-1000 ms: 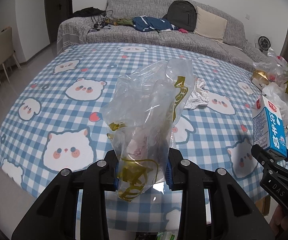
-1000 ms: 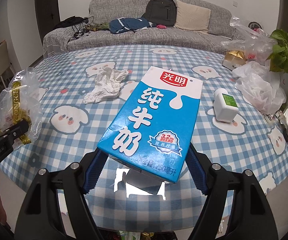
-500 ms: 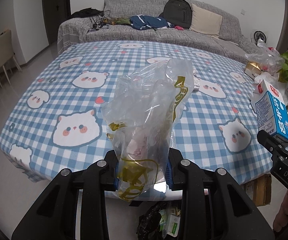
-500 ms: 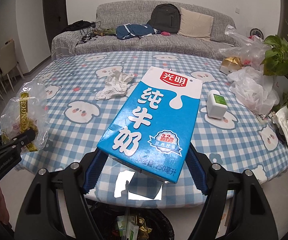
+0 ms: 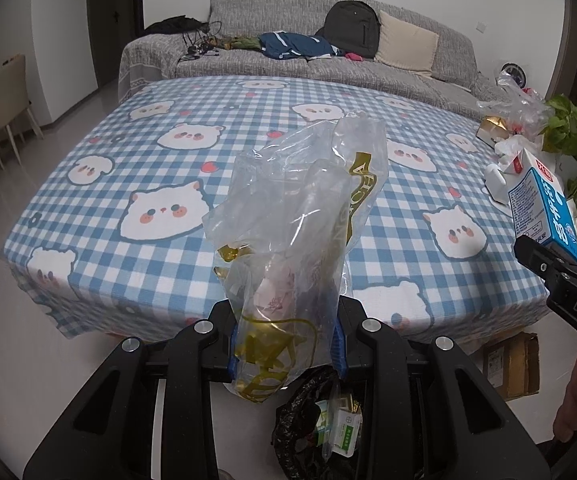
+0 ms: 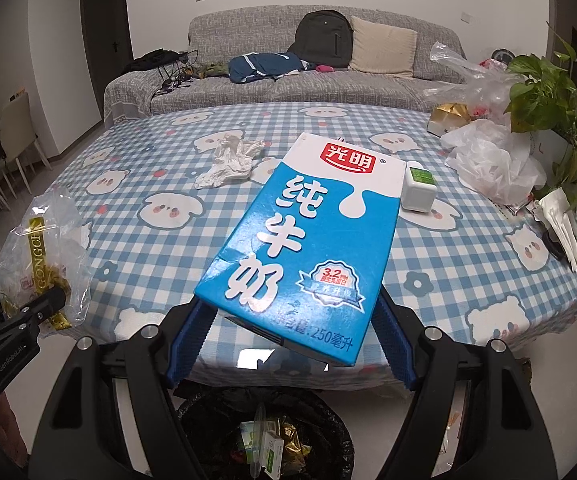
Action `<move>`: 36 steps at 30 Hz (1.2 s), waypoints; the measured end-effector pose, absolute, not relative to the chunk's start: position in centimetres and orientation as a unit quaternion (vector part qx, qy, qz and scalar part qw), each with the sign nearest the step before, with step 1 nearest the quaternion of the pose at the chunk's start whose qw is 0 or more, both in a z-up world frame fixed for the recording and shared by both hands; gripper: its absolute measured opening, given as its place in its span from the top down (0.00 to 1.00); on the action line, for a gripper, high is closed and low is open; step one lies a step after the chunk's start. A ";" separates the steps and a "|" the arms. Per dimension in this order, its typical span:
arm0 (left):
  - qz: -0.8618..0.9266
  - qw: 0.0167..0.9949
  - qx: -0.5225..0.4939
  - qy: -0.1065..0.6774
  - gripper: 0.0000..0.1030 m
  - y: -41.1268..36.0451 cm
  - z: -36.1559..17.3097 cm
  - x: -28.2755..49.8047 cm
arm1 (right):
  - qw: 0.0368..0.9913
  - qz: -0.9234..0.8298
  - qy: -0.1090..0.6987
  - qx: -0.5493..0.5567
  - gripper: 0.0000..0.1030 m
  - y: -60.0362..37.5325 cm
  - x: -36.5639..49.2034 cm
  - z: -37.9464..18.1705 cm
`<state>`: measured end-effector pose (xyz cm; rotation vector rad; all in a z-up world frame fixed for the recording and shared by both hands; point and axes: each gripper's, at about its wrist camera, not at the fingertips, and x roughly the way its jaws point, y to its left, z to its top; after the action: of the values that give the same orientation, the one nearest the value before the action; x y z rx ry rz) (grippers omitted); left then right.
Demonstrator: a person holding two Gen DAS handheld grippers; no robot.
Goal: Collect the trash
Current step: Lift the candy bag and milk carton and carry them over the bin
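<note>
room: living room, grey sofa (image 6: 288, 76) at the back with a black backpack (image 6: 322, 38), a beige cushion (image 6: 382, 48) and blue clothes on it; framed picture on the wall above
table: covered by a blue-and-white checked cloth (image 5: 248, 128) with cartoon animal faces
left gripper (image 5: 284, 344): fingers clenched on a clear plastic bag (image 5: 300, 216) with gold lettering; bag stands up crumpled between them, held off the near table edge
right gripper (image 6: 288, 340): fingers grasping a blue-and-white milk carton (image 6: 304, 240) by its lower sides; carton tilts away from the camera, red logo at its far end
trash bin (image 6: 264, 436): black liner, on the floor just below both grippers, by the table's near edge; small boxes and wrappers inside
left on table: crumpled white tissue (image 6: 230, 158) mid-table; small white container with a green label (image 6: 418, 190) just past the carton's far corner
right side of table: white plastic bags (image 6: 492, 160), a clear bag, a gold box (image 6: 448, 114), a green leafy plant (image 6: 556, 96)
under table: cardboard box (image 5: 512, 364) on the floor at right
person: part of a hand (image 5: 576, 396) behind the right gripper, seen from the left wrist
far left: pale dining chairs (image 6: 16, 132)
</note>
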<state>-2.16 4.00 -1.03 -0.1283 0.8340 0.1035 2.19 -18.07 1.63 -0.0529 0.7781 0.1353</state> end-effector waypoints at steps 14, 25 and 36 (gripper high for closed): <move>0.052 0.906 -0.079 0.414 0.69 4.8 -2.7 -6.2 | 0.923 0.081 0.375 -0.040 0.30 -17.6 -1.2 1.0; 0.051 0.901 -0.093 0.420 0.69 5.4 -4.6 -8.8 | 0.918 0.101 0.380 -0.056 0.30 -16.7 -4.4 -1.2; 0.048 0.891 -0.100 0.440 0.69 5.4 -7.6 -10.6 | 0.903 0.123 0.407 -0.057 0.30 -16.2 -6.7 -4.6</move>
<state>-10.64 5.43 -7.63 -0.2081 0.9138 0.1004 -6.72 -16.19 -4.55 -0.1170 0.8415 0.2545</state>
